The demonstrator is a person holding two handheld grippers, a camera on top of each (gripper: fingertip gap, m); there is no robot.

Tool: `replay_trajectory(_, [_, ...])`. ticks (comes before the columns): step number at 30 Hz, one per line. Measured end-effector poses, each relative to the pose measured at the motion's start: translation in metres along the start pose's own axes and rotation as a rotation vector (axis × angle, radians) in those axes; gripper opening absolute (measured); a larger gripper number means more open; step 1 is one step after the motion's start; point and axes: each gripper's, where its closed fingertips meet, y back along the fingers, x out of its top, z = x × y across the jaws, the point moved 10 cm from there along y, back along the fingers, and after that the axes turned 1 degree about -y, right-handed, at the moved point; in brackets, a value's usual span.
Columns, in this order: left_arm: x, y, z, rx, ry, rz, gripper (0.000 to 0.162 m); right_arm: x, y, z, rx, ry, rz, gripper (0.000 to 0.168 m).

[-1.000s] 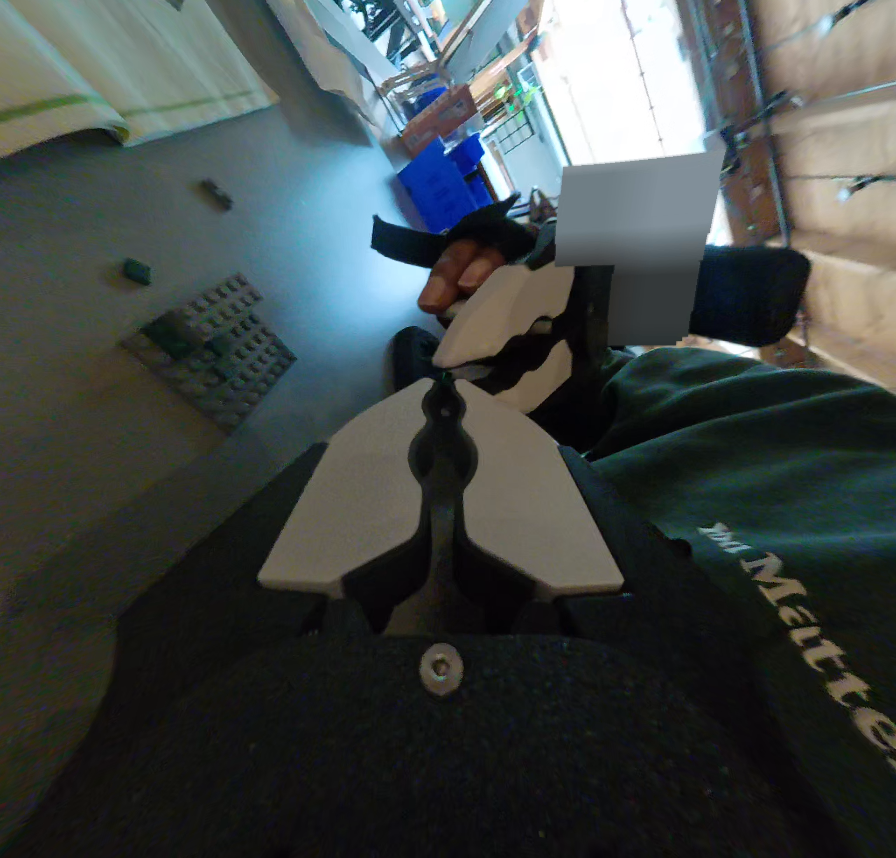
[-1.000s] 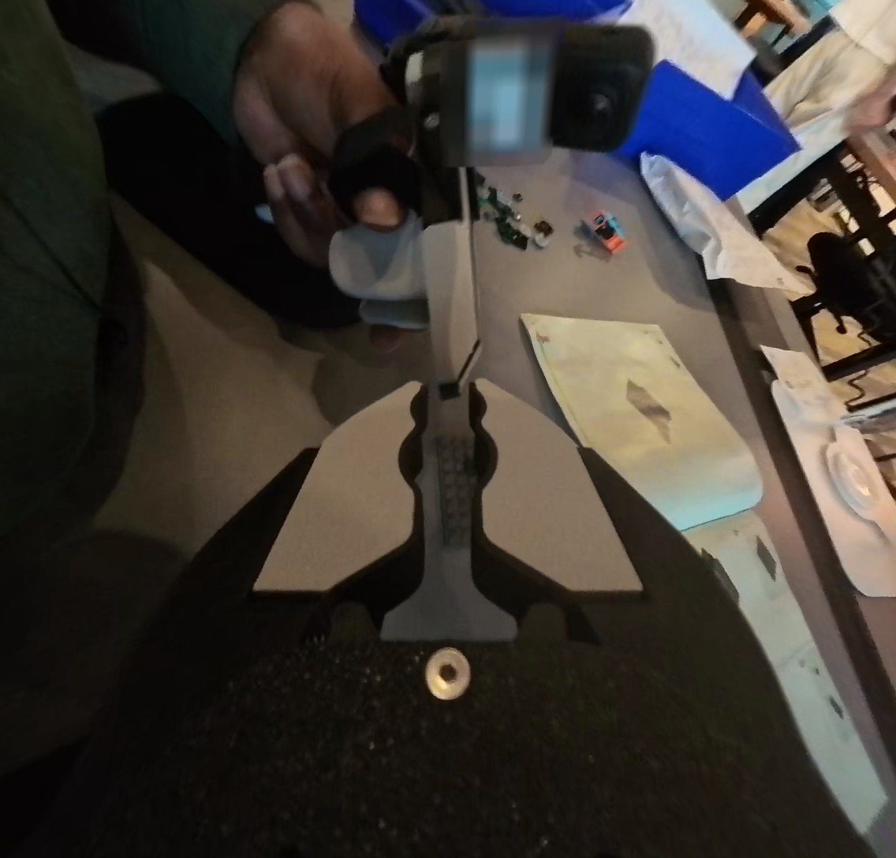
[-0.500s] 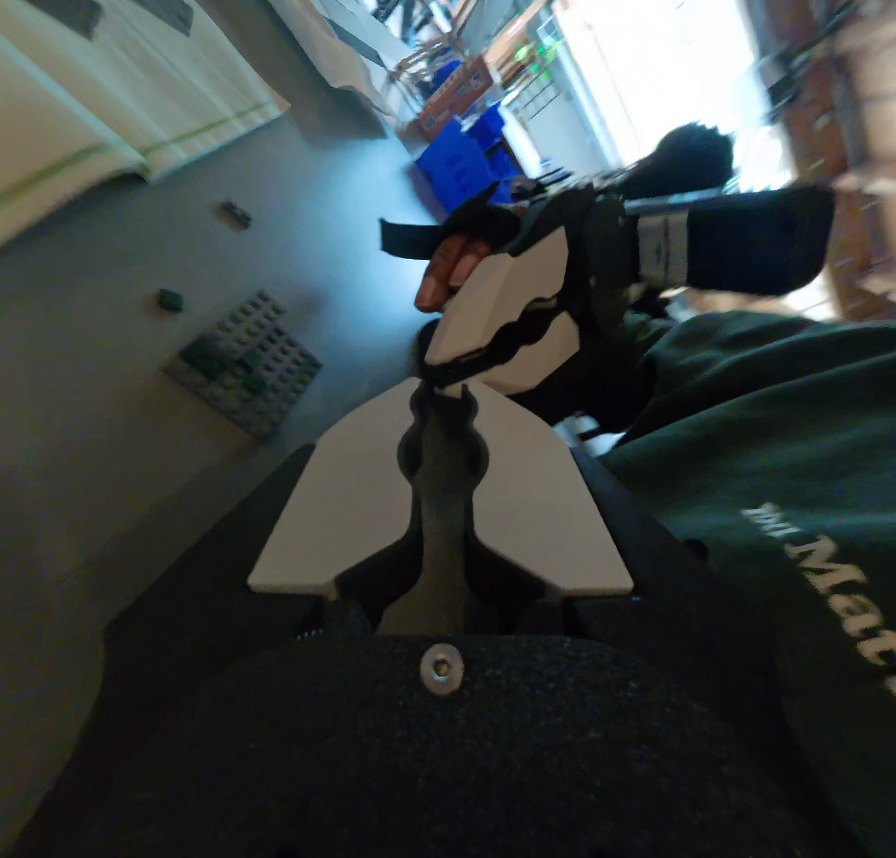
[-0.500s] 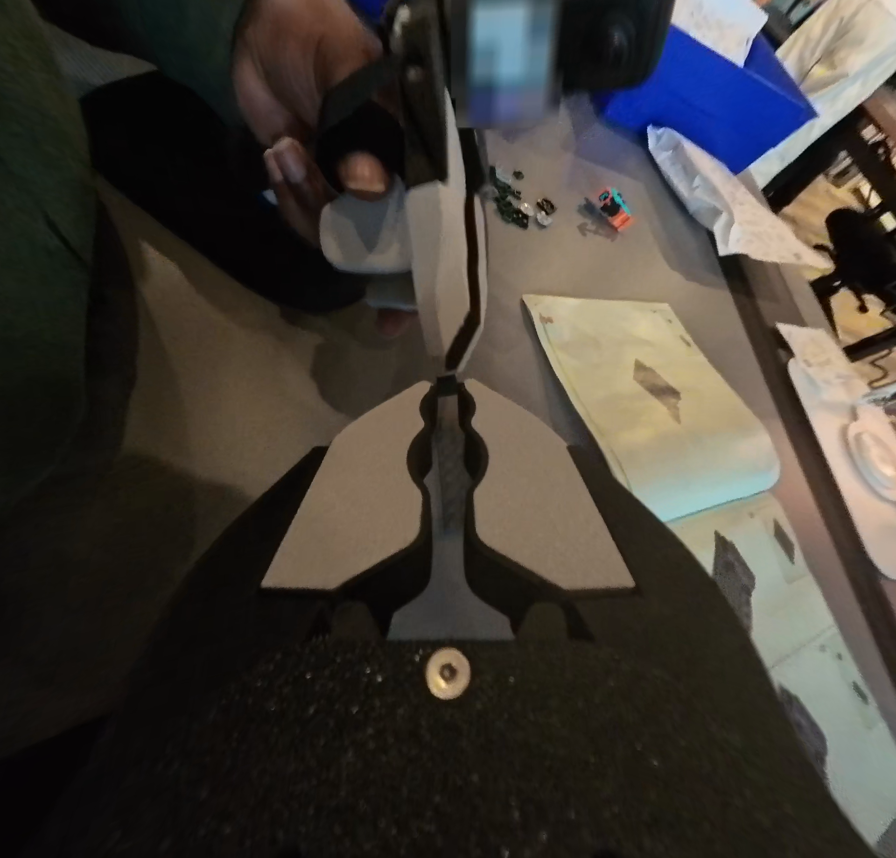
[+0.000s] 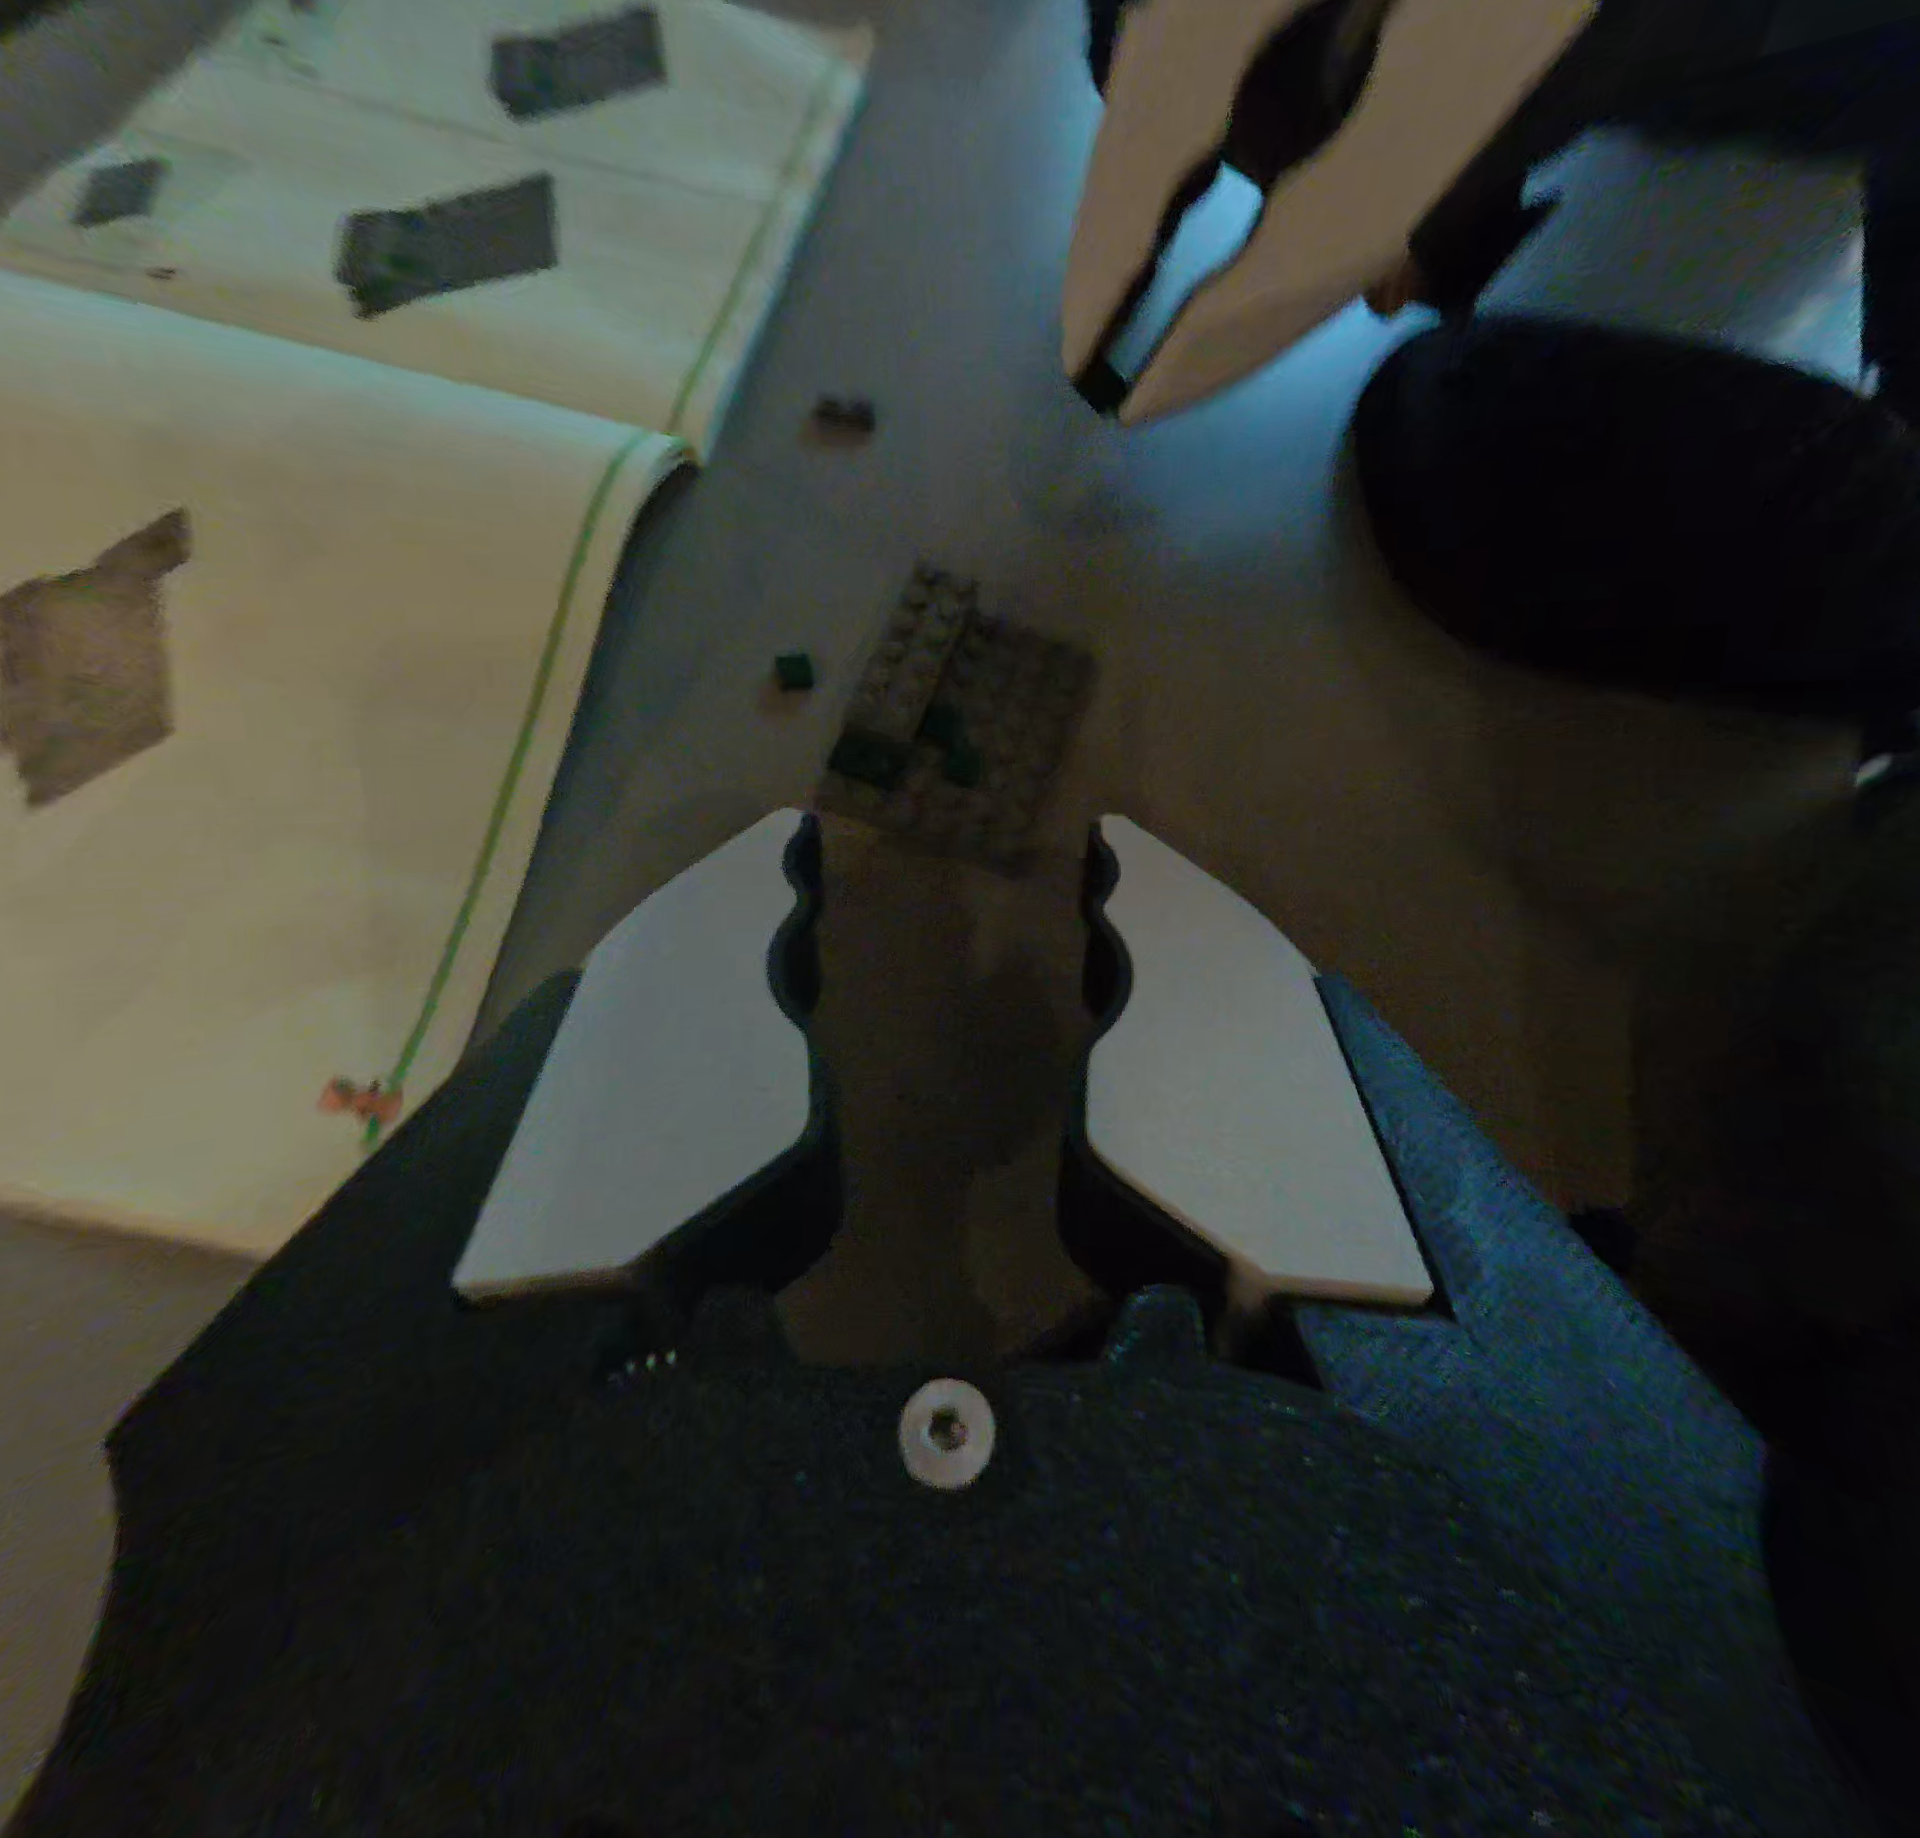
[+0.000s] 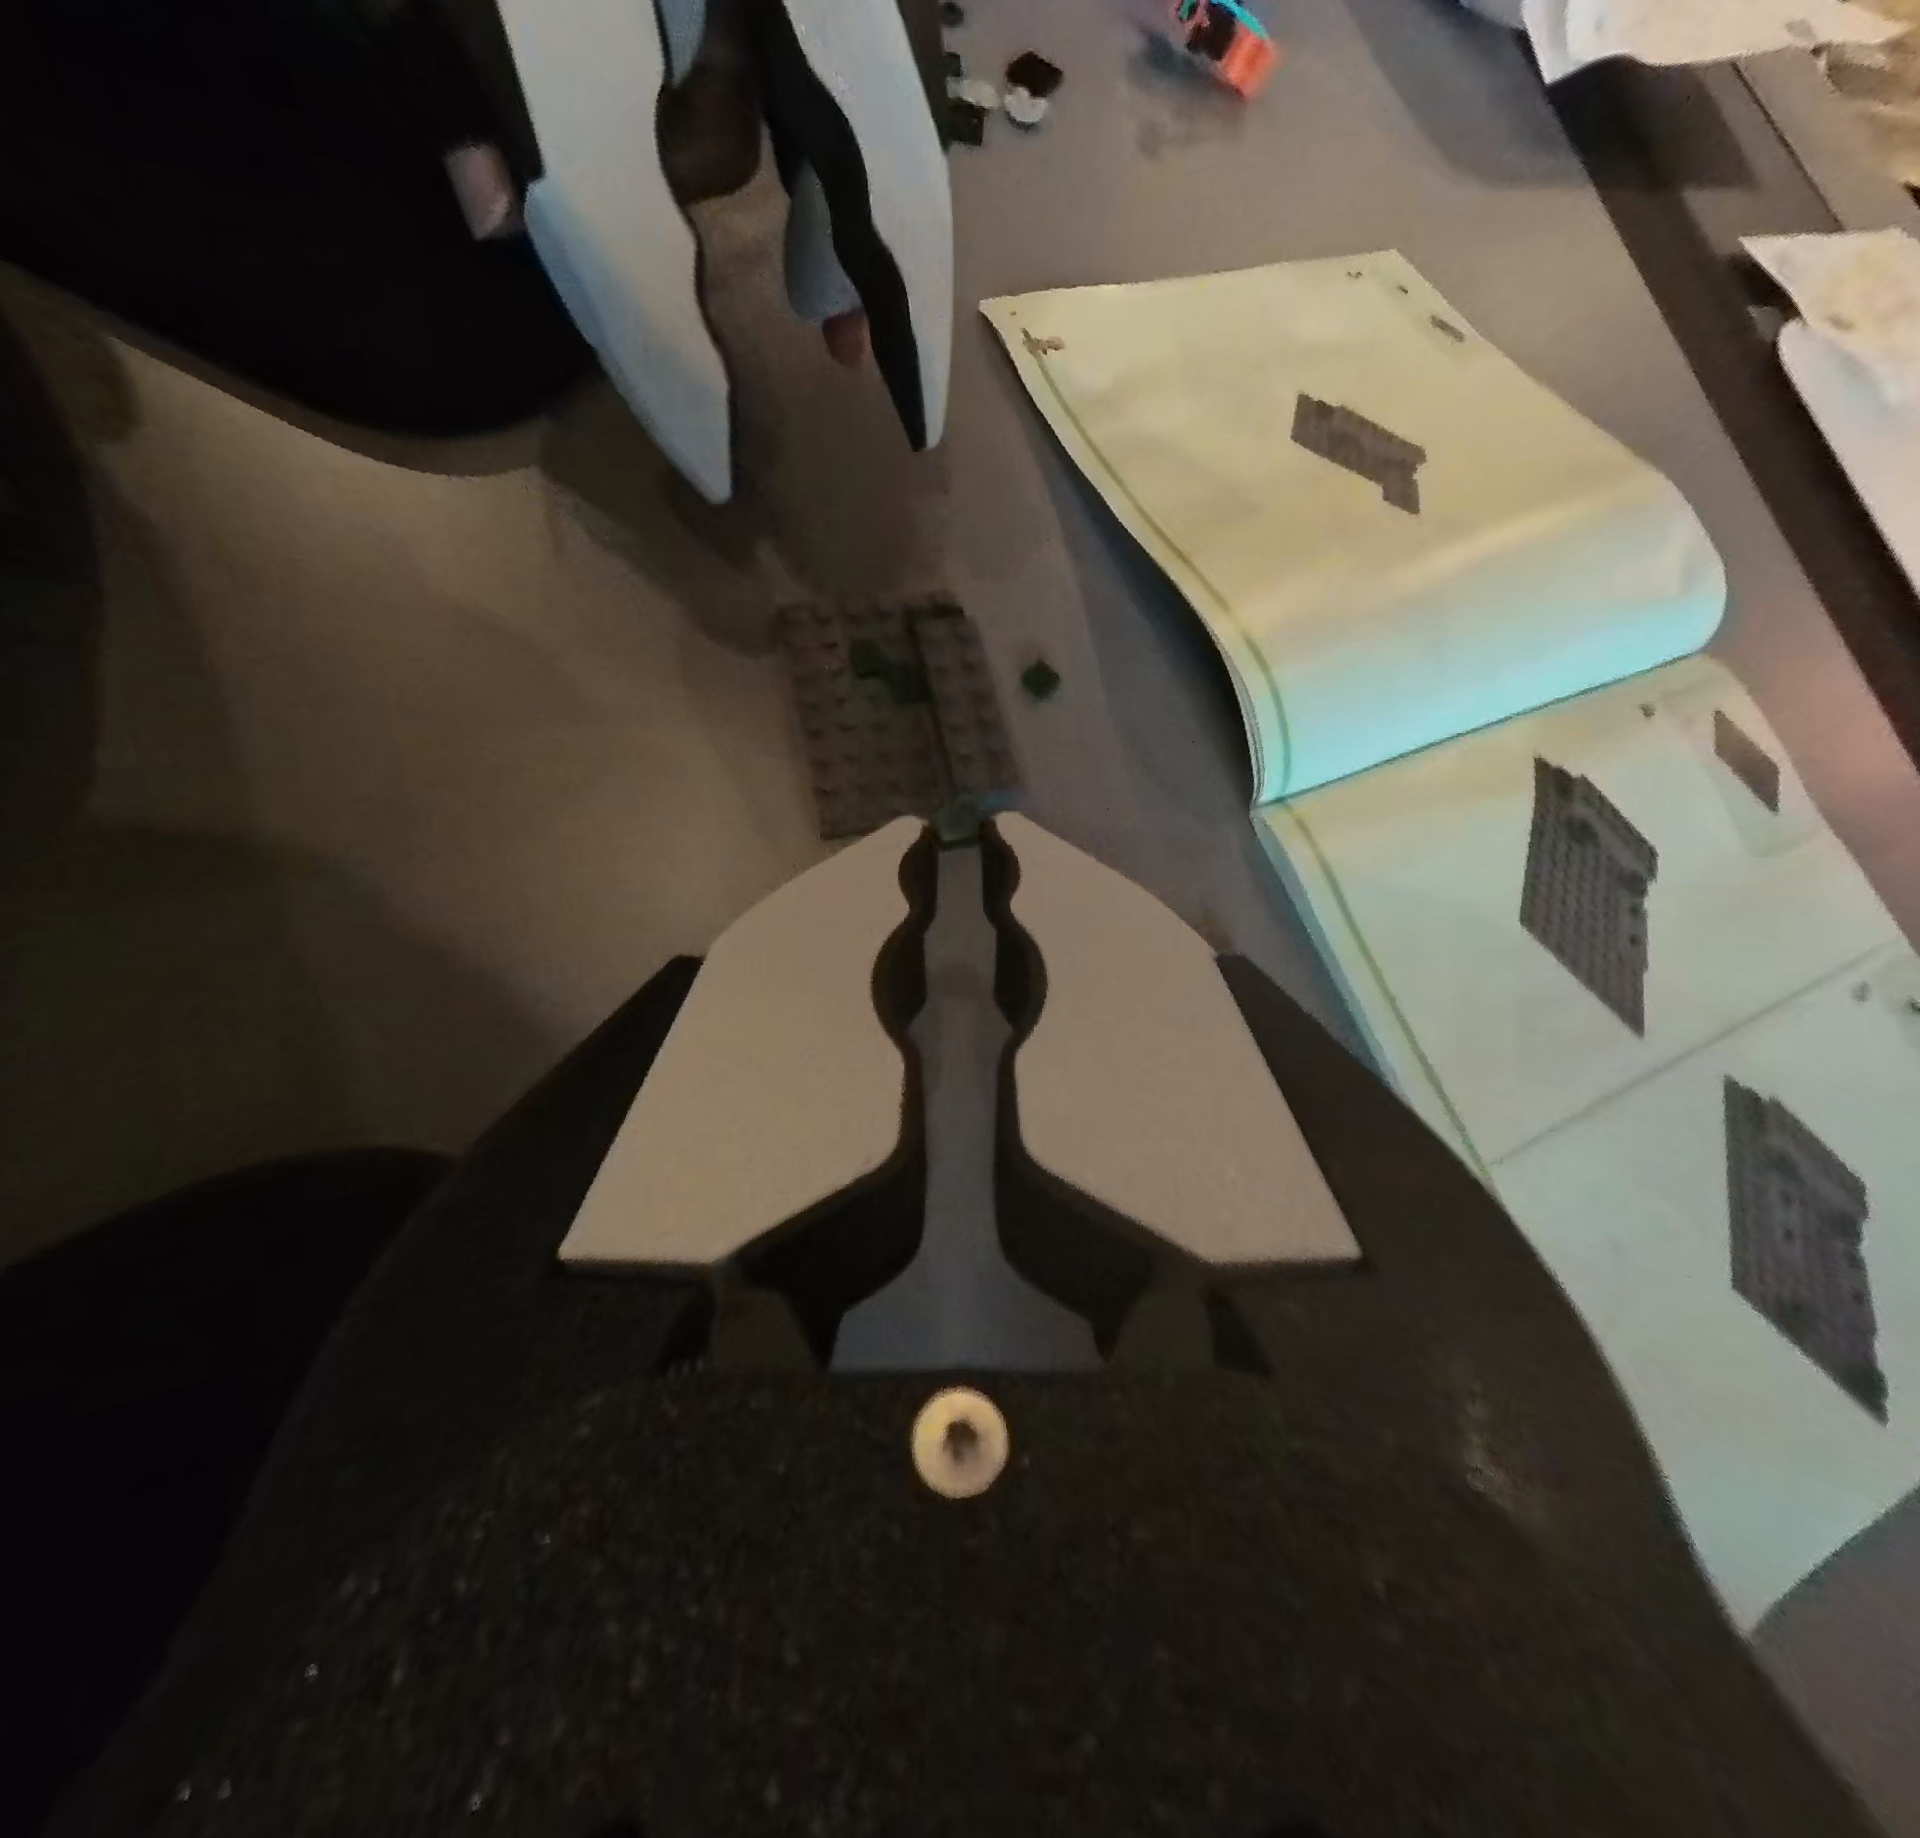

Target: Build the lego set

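Observation:
The grey baseplate [image 5: 1013,723] lies on the table with a long grey plate [image 5: 920,645] and small green pieces on it. My left gripper [image 5: 951,827] is open and empty, just above the baseplate's near edge. It also shows in the right wrist view [image 6: 821,463], fingers apart. My right gripper [image 6: 961,830] is shut on a small dark piece [image 6: 961,820]. The left wrist view shows it [image 5: 1107,396] beyond the baseplate, off the table, with the dark piece [image 5: 1099,386] at its tips. The baseplate also shows in the right wrist view [image 6: 862,739].
An open instruction booklet [image 5: 312,645] lies left of the baseplate, also in the right wrist view [image 6: 1403,541]. A loose green piece [image 5: 795,671] and a dark piece [image 5: 842,417] lie near it. Several small pieces [image 6: 997,84] and an orange and teal piece [image 6: 1226,32] lie farther off. My hands' fingertips stand some 10 cm from each other.
My left gripper was shut on the small dark piece. My right gripper closed on it, then the left opened wide and let go. Both grippers have turned down towards the baseplate.

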Motion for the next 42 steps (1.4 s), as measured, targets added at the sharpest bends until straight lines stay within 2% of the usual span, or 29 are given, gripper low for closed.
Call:
replay_trajectory(6, [0.003, -0.019, -0.009, -0.054, -0.177, -0.131, 0.063, -0.004, 0.004, -0.003, -0.015, -0.022, 0.008, 0.008])
replay_trajectory(13, [0.006, -0.039, -0.008, -0.110, -0.271, -0.198, 0.065, -0.014, 0.008, -0.008, 0.001, -0.063, 0.042, 0.008])
replay_trajectory(19, [0.010, -0.046, -0.008, -0.102, -0.254, -0.180, 0.051, -0.018, 0.006, -0.007, 0.022, -0.078, 0.071, 0.008])
replay_trajectory(24, [0.010, -0.044, -0.005, -0.075, -0.257, -0.183, 0.050, -0.012, 0.004, -0.008, 0.050, -0.071, 0.100, 0.007])
replay_trajectory(36, [0.016, -0.032, 0.004, -0.217, -0.079, -0.163, 0.050, 0.002, -0.019, -0.015, 0.151, -0.006, 0.032, 0.008])
replay_trajectory(42, [0.018, -0.028, 0.007, -0.226, -0.078, -0.151, 0.050, 0.006, -0.022, -0.016, 0.165, -0.008, 0.006, 0.008])
